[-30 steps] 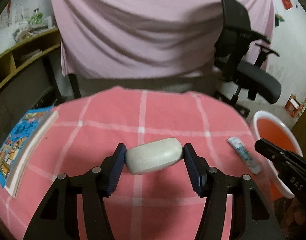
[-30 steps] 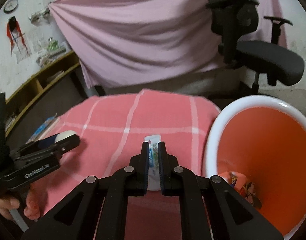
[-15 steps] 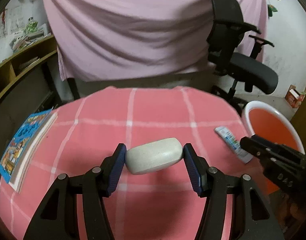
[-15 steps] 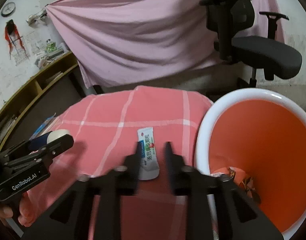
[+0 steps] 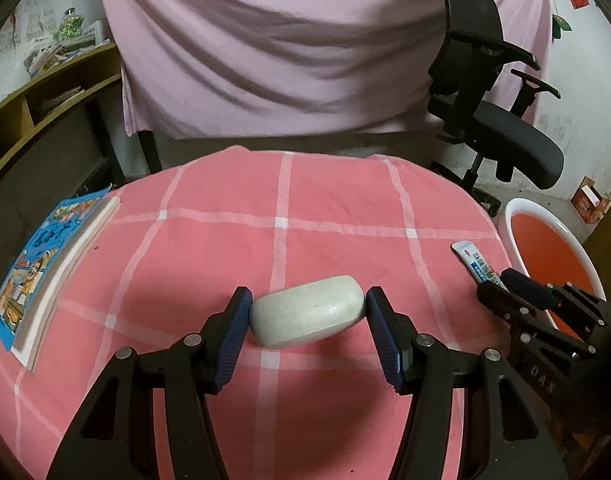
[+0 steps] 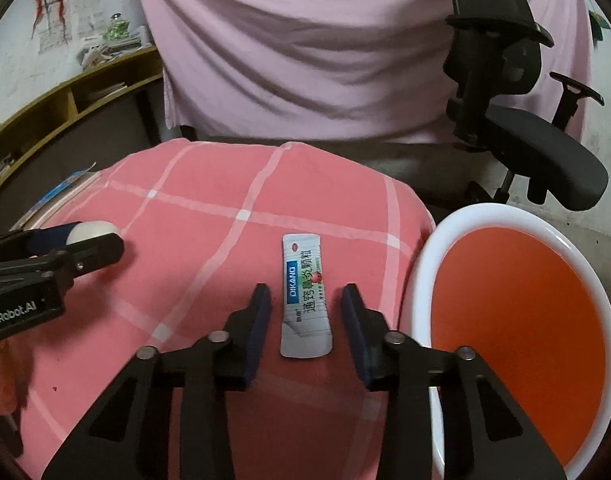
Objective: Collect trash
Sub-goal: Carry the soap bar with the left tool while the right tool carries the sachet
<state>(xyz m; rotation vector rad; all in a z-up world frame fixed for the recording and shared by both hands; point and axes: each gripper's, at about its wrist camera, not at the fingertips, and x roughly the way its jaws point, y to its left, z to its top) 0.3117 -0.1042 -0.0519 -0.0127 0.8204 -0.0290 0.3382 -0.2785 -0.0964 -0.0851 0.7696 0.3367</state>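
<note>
Since a second ago the right gripper (image 6: 305, 320) has been spreading its jaws — then pinched together on the flat white-and-blue foil sachet (image 6: 306, 300), now standing well apart with the sachet lying flat on the pink checked tablecloth (image 6: 209, 240) between them, touching neither pad. The left gripper (image 5: 307, 320) is staying clamped on the pale grey oval soap-like bar (image 5: 307, 322), which is bridging its jaws end to end, clear of the cloth.

Just right of the right jaws, the white-rimmed orange plastic bin (image 6: 517, 320) is gaping open.

To do this step well, the right gripper is probably needing a lower approach: the sachet is thin and limp, so the fingertips should be pressing down onto the cloth on either long edge before closing, buckling it upward into the pads — a shallow close risks sliding over it.
</note>
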